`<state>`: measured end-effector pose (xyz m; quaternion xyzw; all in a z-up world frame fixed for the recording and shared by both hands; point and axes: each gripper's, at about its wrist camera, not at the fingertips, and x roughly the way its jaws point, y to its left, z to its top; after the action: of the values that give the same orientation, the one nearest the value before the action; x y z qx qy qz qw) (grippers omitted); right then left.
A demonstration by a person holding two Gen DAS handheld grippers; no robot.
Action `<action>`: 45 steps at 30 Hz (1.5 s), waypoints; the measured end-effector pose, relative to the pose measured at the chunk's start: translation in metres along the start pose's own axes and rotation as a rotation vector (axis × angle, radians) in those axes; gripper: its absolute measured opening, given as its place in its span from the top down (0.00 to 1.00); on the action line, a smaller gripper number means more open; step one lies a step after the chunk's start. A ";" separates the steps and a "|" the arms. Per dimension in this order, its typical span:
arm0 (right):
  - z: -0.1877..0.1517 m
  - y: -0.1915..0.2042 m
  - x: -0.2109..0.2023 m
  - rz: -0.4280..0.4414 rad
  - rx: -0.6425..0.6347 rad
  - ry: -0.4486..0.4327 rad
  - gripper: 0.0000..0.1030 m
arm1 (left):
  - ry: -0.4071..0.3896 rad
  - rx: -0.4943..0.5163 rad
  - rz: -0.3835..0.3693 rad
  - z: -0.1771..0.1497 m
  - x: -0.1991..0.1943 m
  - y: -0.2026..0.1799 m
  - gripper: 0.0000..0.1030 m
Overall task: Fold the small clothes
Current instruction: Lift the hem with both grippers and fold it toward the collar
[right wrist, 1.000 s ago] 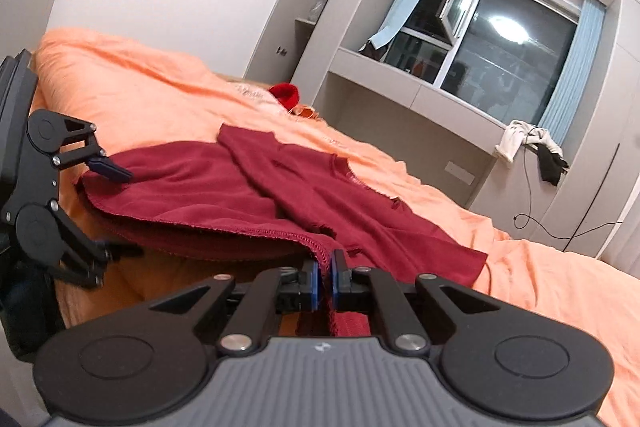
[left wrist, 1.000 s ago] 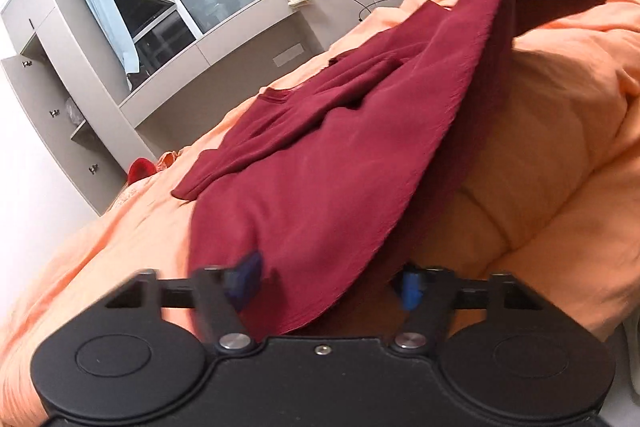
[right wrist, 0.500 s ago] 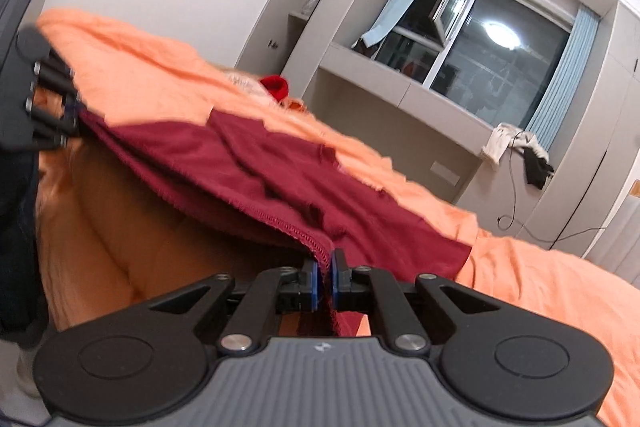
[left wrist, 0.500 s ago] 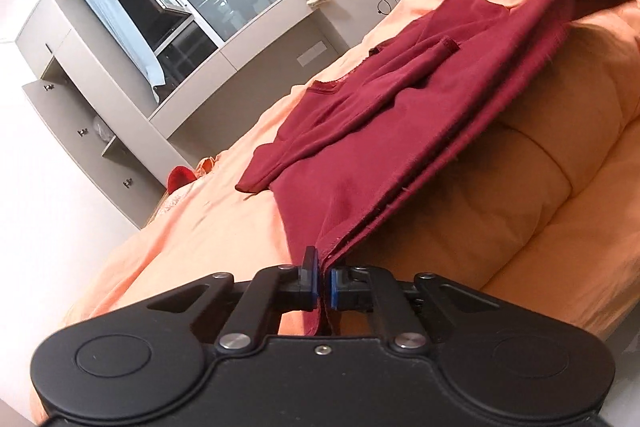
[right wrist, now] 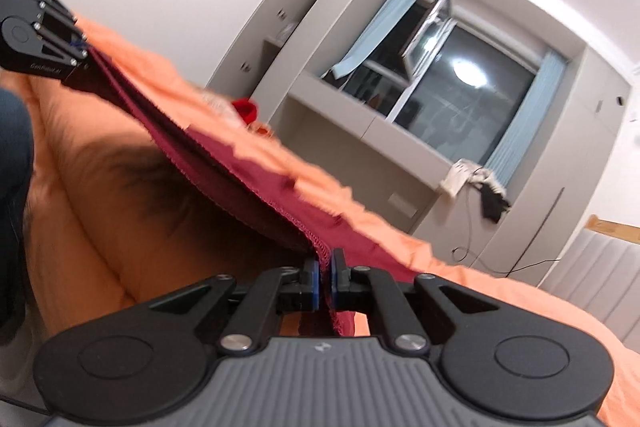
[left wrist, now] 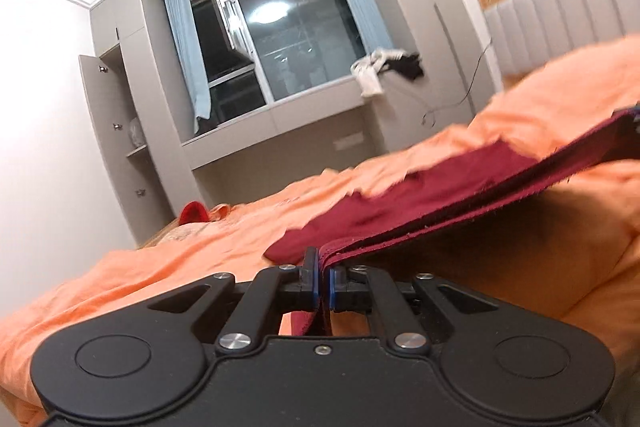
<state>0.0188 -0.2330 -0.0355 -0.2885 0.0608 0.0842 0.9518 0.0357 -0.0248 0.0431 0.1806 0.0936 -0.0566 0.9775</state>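
A dark red garment [left wrist: 432, 203] is stretched just above an orange duvet [left wrist: 160, 259], its hem pulled taut between both grippers. My left gripper [left wrist: 323, 285] is shut on one corner of the hem, the cloth pinched between its blue pads. In the right wrist view the same red garment [right wrist: 256, 183] runs from the left gripper [right wrist: 78, 45] at upper left down to my right gripper [right wrist: 325, 285], which is shut on the other hem corner. The far part of the garment lies on the duvet [right wrist: 460, 287].
Behind the bed stand grey built-in cupboards [left wrist: 120, 131] and a window [left wrist: 296, 39] with an open pane. Clothes and a cable hang on the sill [left wrist: 384, 71]. A small red item [left wrist: 194, 213] lies at the bed's far end. A padded headboard [left wrist: 568, 7] is at right.
My left gripper shut on the hem corner and lifted it. Both grippers raised the hem off the duvet and pulled it taut; the views now tilt up toward the window.
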 end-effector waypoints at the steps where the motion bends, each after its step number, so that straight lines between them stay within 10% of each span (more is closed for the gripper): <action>1: 0.004 -0.004 -0.010 -0.004 0.011 -0.012 0.95 | -0.011 -0.013 -0.011 0.006 -0.010 0.003 0.96; 8: 0.038 -0.033 -0.077 -0.010 0.072 -0.112 0.95 | -0.119 -0.025 -0.040 0.046 -0.072 0.014 0.96; 15: 0.053 -0.057 -0.053 -0.050 0.074 -0.166 0.95 | -0.145 -0.039 -0.026 0.068 -0.050 0.018 0.96; 30: 0.062 -0.092 0.165 -0.054 0.089 -0.093 0.94 | -0.030 -0.005 0.063 0.108 0.170 0.030 0.95; 45: 0.014 -0.083 0.326 0.045 0.037 0.115 0.94 | 0.253 -0.115 0.030 0.056 0.359 0.047 0.95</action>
<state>0.3552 -0.2522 -0.0331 -0.2740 0.1235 0.0878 0.9497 0.4021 -0.0294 0.0375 0.1314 0.2164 -0.0134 0.9673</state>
